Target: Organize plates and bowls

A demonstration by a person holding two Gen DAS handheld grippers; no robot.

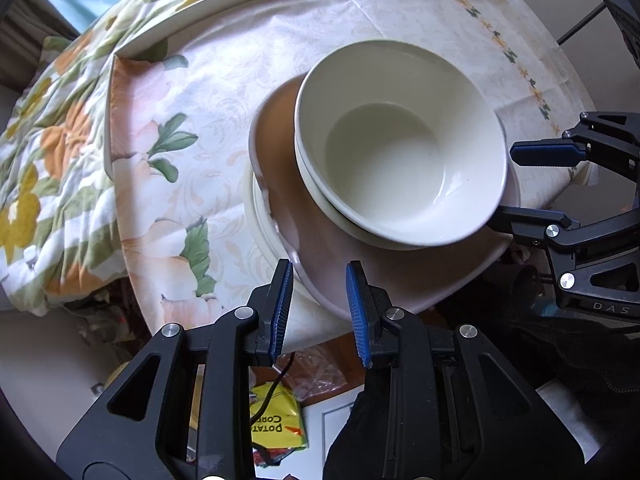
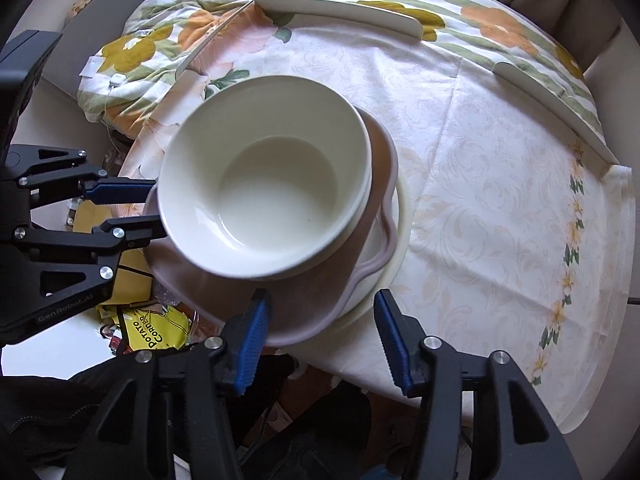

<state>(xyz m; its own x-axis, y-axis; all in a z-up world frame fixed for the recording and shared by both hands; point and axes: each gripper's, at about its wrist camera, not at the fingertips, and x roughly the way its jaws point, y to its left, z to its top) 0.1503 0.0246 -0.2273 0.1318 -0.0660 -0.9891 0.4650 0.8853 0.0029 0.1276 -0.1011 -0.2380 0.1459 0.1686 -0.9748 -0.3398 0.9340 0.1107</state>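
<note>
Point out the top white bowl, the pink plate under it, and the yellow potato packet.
top white bowl [image 1: 384,160]: left wrist view, on its inner base.
pink plate [image 2: 280,304]: right wrist view, on the bare near part of its surface.
yellow potato packet [image 1: 276,420]: left wrist view, on its printed front.

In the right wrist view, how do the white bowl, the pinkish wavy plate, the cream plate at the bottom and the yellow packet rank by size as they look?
1 and 2. Pinkish wavy plate and cream plate: similar, both mostly covered, so unsure.
3. White bowl, nearer the camera.
4. Yellow packet, partly hidden and farther down.
</note>
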